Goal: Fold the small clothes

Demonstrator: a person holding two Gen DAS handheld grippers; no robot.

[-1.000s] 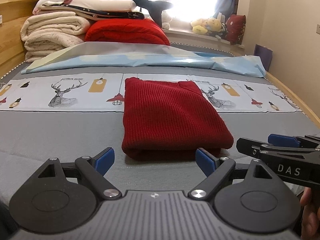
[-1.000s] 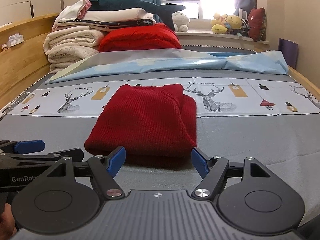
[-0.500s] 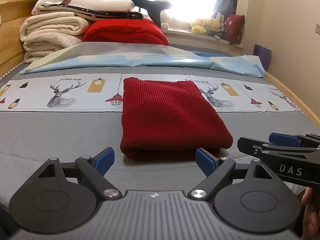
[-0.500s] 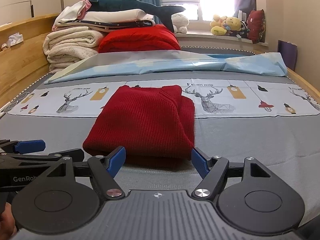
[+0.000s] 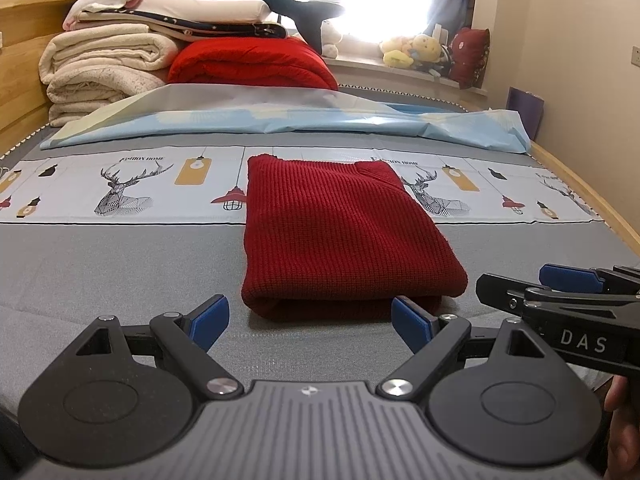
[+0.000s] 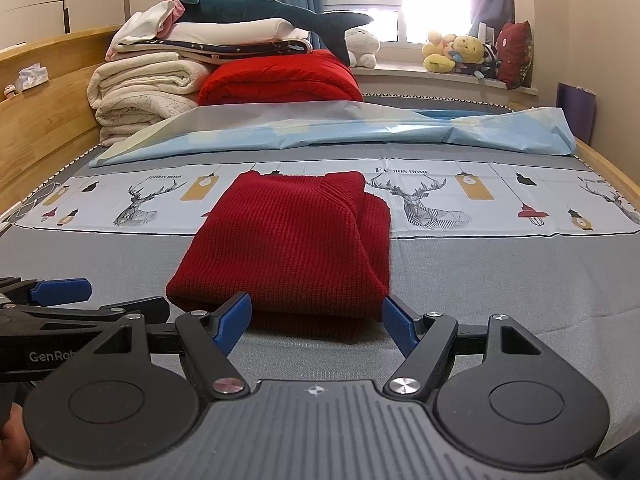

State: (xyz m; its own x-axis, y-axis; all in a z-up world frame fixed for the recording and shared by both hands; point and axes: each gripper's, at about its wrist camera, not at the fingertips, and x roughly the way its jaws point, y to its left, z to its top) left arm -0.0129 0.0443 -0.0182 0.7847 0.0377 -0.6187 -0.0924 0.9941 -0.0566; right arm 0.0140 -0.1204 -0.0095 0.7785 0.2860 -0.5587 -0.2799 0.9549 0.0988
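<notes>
A folded dark red knit sweater (image 5: 340,236) lies flat on the grey bed sheet; it also shows in the right wrist view (image 6: 292,248). My left gripper (image 5: 310,320) is open and empty, just short of the sweater's near edge. My right gripper (image 6: 316,320) is open and empty too, at the same near edge. The right gripper also shows at the right of the left wrist view (image 5: 560,296), and the left gripper at the left of the right wrist view (image 6: 60,300).
A deer-print cloth (image 5: 120,188) lies across the bed under the sweater's far end. A light blue sheet (image 5: 280,120) lies behind it. Stacked blankets (image 5: 108,68) and a red quilt (image 5: 252,64) stand at the head. Wooden bed rails (image 6: 40,120) run along both sides.
Both grippers have drifted very slightly; the sweater sits a touch lower and nearer in the views. Nothing was grasped or released.
</notes>
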